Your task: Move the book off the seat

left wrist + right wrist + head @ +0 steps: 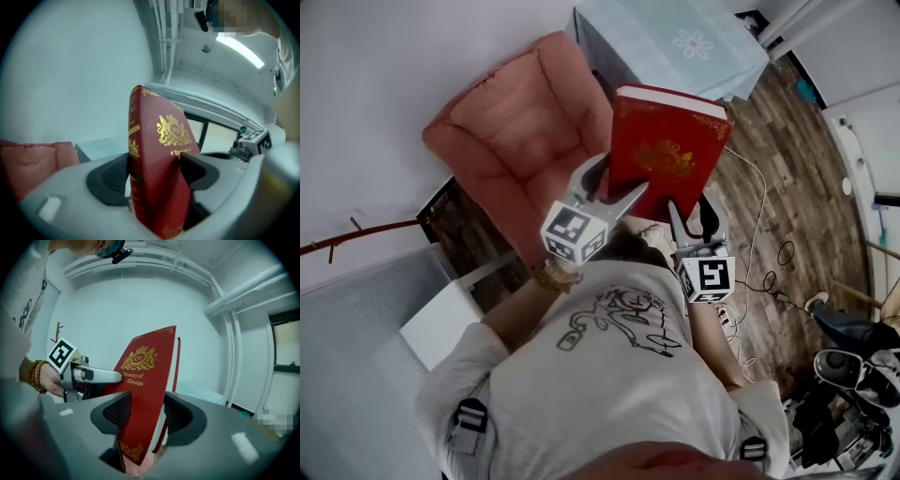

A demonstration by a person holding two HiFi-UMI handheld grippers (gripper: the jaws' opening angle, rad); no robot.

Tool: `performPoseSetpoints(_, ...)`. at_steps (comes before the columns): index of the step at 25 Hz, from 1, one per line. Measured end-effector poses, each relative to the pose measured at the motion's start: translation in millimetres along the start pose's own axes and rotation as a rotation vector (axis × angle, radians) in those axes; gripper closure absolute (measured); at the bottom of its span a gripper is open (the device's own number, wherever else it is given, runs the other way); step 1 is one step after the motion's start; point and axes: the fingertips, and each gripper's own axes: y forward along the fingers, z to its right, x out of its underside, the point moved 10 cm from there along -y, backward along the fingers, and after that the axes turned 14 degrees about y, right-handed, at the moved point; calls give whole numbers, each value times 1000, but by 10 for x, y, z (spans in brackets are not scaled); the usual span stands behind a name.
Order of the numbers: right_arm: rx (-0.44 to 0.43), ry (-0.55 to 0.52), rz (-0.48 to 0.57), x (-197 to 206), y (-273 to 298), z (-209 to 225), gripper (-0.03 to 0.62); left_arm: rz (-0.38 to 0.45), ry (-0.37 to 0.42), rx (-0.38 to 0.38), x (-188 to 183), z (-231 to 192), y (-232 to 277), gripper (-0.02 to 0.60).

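A thick red book (pixel 670 141) with gold print is held up in the air, in front of the pink armchair (pixel 520 131) and clear of its seat. My left gripper (pixel 614 187) is shut on the book's lower left part, near the spine. In the left gripper view the book (pixel 159 154) stands upright between the dark pads (pixel 110 177). My right gripper (pixel 694 223) is shut on the lower right edge. In the right gripper view the book (pixel 145 376) fills the gap between the pads (pixel 180 416), with the left gripper (pixel 89 376) beside it.
A table under a pale blue cloth (pixel 675 42) stands behind the armchair. Cables (pixel 769 262) trail over the wooden floor at the right, with shoes and dark gear (pixel 853 366) at the lower right. A white box (pixel 441 323) sits low at the left by the wall.
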Motion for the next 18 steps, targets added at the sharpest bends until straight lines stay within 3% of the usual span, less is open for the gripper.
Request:
performPoseSetpoints(9,129,53,50,-25,-731,1066,370,-18,26,150,-118,836,1127,244)
performPoseSetpoints(18,240,87,85,-16,-1383,1717,372,-31,27,263,-168,1565,1808,244)
